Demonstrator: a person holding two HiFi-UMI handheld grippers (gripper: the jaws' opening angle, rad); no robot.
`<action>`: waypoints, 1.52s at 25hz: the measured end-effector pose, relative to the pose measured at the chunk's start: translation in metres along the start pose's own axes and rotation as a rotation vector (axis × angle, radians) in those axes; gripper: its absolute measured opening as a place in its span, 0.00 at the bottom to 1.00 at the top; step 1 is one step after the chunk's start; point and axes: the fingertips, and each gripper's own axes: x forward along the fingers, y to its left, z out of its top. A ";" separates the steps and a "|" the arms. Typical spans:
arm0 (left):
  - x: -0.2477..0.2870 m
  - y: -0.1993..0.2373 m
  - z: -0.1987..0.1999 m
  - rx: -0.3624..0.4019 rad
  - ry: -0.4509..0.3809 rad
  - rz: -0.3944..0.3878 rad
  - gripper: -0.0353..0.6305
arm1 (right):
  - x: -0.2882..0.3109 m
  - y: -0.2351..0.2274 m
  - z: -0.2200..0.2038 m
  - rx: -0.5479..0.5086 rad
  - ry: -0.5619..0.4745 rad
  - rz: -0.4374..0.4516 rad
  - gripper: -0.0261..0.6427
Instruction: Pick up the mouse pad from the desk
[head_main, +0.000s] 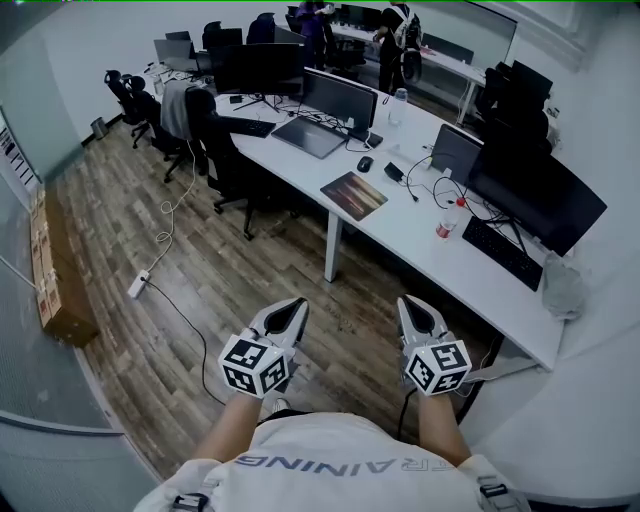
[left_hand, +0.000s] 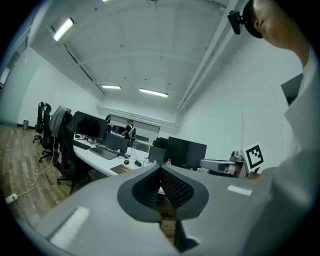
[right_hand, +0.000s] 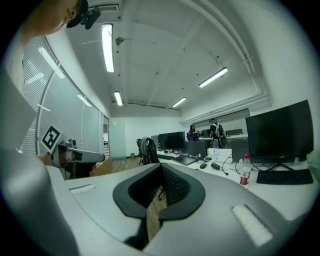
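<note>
While apart from mouse pad (head_main: 353, 194), left tool (head_main: 293, 306), right tool (head_main: 411, 305) closed.

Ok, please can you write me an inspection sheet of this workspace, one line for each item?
Surface: long white desk, mostly occupied.
Job's things: mouse pad lies flat near the desk's front edge, untouched.
Clutter: mouse, bottle, keyboard, monitors.
Grippers: left gripper and right gripper both shut, empty, over the wooden floor, short of the desk.
Cables: black cables on the desk beside the pad; white cable and power strip on the floor.
Surroundings: office chairs, two people at the far desks.
</note>
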 end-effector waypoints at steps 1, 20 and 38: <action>0.000 0.000 0.000 0.000 0.001 0.000 0.05 | 0.000 0.000 0.001 0.001 -0.003 0.001 0.06; 0.005 -0.009 -0.002 0.007 0.002 0.012 0.05 | -0.008 -0.014 -0.001 0.029 -0.022 -0.010 0.06; 0.029 -0.057 -0.034 0.001 0.043 0.070 0.05 | -0.031 -0.067 -0.032 0.084 0.032 0.046 0.06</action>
